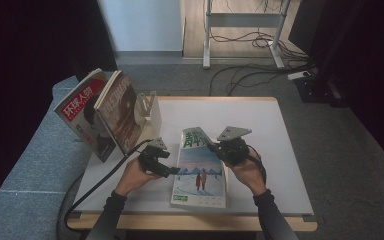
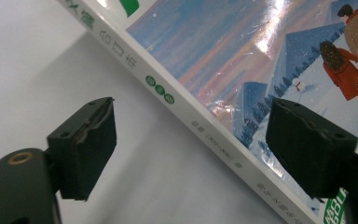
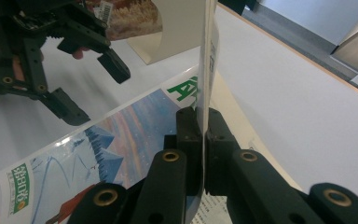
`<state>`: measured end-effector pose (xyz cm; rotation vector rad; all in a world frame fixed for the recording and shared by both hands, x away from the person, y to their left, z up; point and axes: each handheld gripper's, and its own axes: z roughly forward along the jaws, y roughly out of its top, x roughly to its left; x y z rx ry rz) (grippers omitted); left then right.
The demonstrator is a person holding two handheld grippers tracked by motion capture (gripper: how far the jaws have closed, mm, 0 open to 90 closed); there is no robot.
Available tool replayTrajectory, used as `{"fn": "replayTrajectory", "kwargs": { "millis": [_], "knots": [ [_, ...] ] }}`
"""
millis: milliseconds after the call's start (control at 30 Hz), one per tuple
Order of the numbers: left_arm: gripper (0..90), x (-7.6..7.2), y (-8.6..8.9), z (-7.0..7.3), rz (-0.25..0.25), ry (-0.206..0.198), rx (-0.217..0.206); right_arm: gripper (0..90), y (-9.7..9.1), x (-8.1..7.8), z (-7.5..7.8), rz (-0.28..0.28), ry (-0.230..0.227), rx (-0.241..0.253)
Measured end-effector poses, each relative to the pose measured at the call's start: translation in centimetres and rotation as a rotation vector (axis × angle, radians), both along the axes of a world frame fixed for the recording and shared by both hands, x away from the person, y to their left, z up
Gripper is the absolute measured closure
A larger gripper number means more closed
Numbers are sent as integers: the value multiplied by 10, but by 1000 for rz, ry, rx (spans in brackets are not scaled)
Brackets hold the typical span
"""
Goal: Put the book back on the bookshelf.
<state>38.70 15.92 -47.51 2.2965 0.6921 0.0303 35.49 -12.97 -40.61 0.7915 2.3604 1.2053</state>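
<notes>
The magazine [image 1: 200, 172] with the snow scene on its cover was laid flat on the white table [image 1: 280, 165], near the front edge, with its long axis running away from the person. Its far right corner was lifted, and the cover was curled upward there. This lifted cover was clamped by the right gripper [image 1: 214, 147]; in the right gripper view the thin sheet [image 3: 208, 70] was seen standing upright between the two closed pads.

The left gripper [image 1: 172, 170] was held just beside the left long edge of the magazine, at about the middle of its length. Its jaws were spread apart and nothing was pressed by them; in the left gripper view the spine [image 2: 186, 109] was seen passing diagonally between the two pads, without contact. So the magazine lay to the right of this gripper, and the spine edge was the nearest part to it. It was judged that the next move would depend on this relation: the spine must be taken or held down from the left while the cover is lifted from the right.

Three magazines were counted in all: one on the table, and two others [image 1: 100, 115] leaned upright at the left against a pale stand [image 1: 150, 110]. Two grippers were in use.
</notes>
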Motion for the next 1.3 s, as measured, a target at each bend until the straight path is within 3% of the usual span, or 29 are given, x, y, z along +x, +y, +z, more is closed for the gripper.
{"fn": "replayTrajectory", "kwargs": {
  "millis": [333,567,867,1300],
  "knots": [
    [207,8,-12,-5,-48,40,35,858,0,-9,5,23,-26,8],
    [233,12,-14,-10,-88,101,-11,858,0,-12,7,34,-36,5],
    [258,13,-17,-15,-156,164,-17,856,0,-13,7,48,-48,6],
    [382,15,-16,-9,-171,204,13,846,-1,-15,10,73,-50,13]
  ]
}}
